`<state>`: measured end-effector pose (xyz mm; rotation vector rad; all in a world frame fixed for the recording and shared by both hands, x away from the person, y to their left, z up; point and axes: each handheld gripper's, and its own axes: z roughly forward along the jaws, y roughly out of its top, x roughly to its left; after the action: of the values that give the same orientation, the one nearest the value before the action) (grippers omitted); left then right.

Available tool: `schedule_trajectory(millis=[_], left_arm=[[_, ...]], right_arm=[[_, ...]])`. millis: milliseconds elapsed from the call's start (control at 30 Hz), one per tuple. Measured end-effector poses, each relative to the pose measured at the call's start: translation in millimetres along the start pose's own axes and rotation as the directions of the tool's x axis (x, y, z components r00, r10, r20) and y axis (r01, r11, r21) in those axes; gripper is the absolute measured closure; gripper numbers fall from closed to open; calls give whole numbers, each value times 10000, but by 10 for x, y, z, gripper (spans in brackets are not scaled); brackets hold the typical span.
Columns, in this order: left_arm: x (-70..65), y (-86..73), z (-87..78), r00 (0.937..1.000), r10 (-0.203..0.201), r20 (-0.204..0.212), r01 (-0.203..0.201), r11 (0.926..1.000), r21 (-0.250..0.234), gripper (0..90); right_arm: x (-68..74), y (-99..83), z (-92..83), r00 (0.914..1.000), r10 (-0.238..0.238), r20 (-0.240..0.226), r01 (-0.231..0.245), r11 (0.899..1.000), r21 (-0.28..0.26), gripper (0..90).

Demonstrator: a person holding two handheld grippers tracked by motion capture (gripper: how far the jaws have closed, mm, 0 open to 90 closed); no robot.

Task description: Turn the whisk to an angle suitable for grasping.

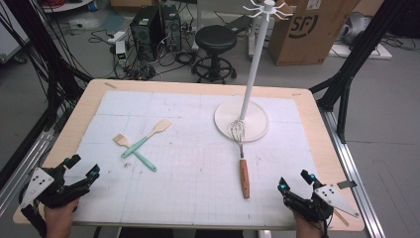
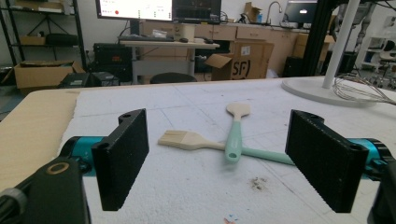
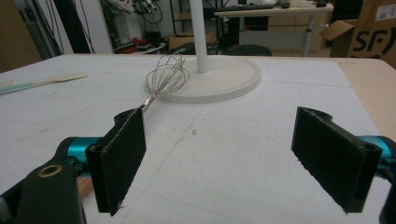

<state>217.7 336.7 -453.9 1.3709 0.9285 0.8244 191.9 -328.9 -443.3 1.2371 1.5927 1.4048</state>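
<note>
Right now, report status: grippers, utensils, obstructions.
Left gripper and right gripper open, empty, at near edge. Spatula crosses brush; whisk head on stand base. Nothing between.

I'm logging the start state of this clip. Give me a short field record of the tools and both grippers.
whisk: wooden handle, wire head resting on the stand base
stand: white pole on round base
spatula: mint handle, crossed over the brush
brush: mint handle, bristles far-left
left gripper: open, empty, near-left edge
right gripper: open, empty, near-right edge
</note>
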Motion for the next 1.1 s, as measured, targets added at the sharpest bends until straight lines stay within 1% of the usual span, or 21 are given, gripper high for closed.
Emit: schedule_trajectory(millis=[100,200,333,400,467,500,533,567,633,700,767,800,833,867,900,933,967,1000,1033,1067,1100], left_arm=[[-5,-4,-9,10000,34,-39,-34,9999,-94,222],[-8,-1,-1,9999,80,-70,-80,10000,8,224],[-11,-3,-6,9999,95,-108,-96,9999,-61,224],[-12,-4,-8,9999,85,-117,-86,9999,-91,224],[-15,-3,-6,9999,144,-90,-144,9999,-54,223],[-16,-3,-5,9998,158,-77,-158,9999,-32,223],[-17,-2,-4,9998,172,-65,-172,9998,-24,223],[-19,-3,-5,9998,197,-53,-198,9998,-41,222],[-25,-6,-11,9997,243,-76,-244,9996,-111,223],[-27,-6,-13,9995,286,-90,-287,9995,-111,224],[-27,-5,-9,9997,249,-83,-250,9996,-104,223],[-25,-5,-8,9997,232,-86,-233,9997,-89,224],[-22,-4,-6,9998,204,-83,-205,9998,-73,224],[-22,-4,-6,9998,204,-83,-205,9998,-73,224],[-22,-4,-8,9998,209,-78,-210,9998,-76,224],[-24,-4,-7,9997,208,-86,-209,9997,-92,224],[-24,-4,-8,9997,220,-88,-221,9997,-83,224],[-23,-5,-7,9997,224,-82,-224,9997,-79,224],[-26,-5,-7,9997,219,-98,-220,9997,-86,225],[-27,-5,-7,9997,221,-89,-222,9997,-96,226],[-29,-6,-8,9997,230,-80,-231,9997,-103,226]], right_arm=[[-11,-5,1,10000,81,7,-81,10000,-31,167],[-29,-15,23,9999,132,-45,-132,9999,19,168],[-39,-17,33,9999,95,-102,-94,9999,132,179],[-27,-14,42,9998,77,-178,-75,9999,135,222],[-5,-7,64,9996,-30,-269,38,9996,296,239],[21,7,103,9989,-80,-470,99,9992,397,270],[21,7,103,9989,-80,-470,99,9992,397,270],[33,18,129,9984,-59,-566,81,9992,386,282],[61,43,179,9975,92,-707,-62,9991,413,303],[103,72,233,9956,30,-941,22,9985,545,397],[154,100,303,9929,-124,-1186,228,9960,868,457],[196,119,402,9889,-128,-1483,339,9894,1411,614],[218,121,461,9869,-279,-1588,553,9837,1709,666],[218,121,461,9869,-279,-1588,553,9837,1709,666],[245,118,525,9865,-408,-1589,747,9741,2135,742],[273,108,587,9861,-497,-1585,901,9616,2594,808],[297,91,651,9854,-495,-1630,969,9499,2971,838],[318,73,708,9830,-494,-1767,1072,9362,3349,875],[344,70,754,9802,-684,-1860,1353,9167,3759,892],[367,71,783,9759,-872,-1999,1620,9036,3966,892],[387,71,801,9712,-920,-2198,1772,8957,4078,892]])
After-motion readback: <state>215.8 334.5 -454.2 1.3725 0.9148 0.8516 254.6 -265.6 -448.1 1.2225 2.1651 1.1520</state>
